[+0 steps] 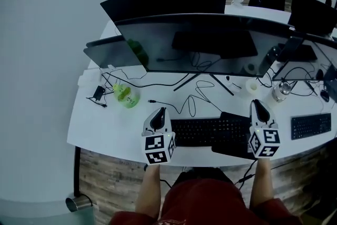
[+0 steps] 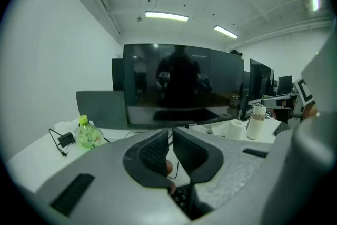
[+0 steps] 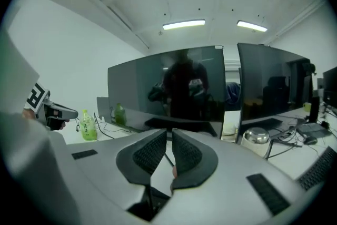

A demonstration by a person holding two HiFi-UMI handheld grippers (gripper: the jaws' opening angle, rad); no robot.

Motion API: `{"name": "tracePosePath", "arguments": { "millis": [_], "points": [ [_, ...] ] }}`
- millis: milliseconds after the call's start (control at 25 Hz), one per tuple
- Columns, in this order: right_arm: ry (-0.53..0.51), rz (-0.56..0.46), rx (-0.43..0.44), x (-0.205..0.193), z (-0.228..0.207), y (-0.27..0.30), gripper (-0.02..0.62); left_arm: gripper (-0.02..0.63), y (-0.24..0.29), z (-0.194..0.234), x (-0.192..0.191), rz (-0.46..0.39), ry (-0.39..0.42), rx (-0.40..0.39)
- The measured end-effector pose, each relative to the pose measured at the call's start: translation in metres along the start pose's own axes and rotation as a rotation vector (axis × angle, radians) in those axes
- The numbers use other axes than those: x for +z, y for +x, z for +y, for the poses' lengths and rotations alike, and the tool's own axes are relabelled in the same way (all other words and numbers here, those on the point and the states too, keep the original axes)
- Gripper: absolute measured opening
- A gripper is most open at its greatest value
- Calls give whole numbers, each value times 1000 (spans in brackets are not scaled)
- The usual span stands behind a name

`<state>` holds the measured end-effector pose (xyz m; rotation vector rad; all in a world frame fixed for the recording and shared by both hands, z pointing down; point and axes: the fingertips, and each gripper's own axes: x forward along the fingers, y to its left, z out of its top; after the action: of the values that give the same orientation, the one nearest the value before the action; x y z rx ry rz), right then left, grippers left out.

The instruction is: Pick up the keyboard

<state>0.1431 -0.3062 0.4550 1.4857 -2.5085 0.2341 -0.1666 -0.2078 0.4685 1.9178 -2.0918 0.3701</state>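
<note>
The keyboard (image 1: 208,131) lies between left gripper (image 1: 160,111) and right gripper (image 1: 258,104), both closed and empty

Desk (image 1: 105,124): smooth matt white. Monitor (image 1: 210,42): glossy dark screen. Keyboard (image 1: 208,131): matt blk plastic. Bottle (image 1: 126,95), 10 o'clock of keyboard: clear green plastic. Tumbler (image 1: 280,91), 2 o'clock: shiny metal. Floor (image 1: 113,176): wood-grain planks. Left gripper (image 2: 170,134) pads (image 2: 154,154): dimpled blk.
</note>
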Motion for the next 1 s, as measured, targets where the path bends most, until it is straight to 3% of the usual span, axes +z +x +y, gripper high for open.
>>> {"name": "tracePosePath", "arguments": {
  "millis": [320,640,1000],
  "points": [
    [37,170,16,-70,0,7,80,50,9,0,-71,176,-61,-36],
    [93,348,49,-139,2,10,188,139,10,-2,-146,381,-106,-85],
    [145,500,86,-193,6,11,293,233,14,13,-183,480,-148,-71]
  ]
}}
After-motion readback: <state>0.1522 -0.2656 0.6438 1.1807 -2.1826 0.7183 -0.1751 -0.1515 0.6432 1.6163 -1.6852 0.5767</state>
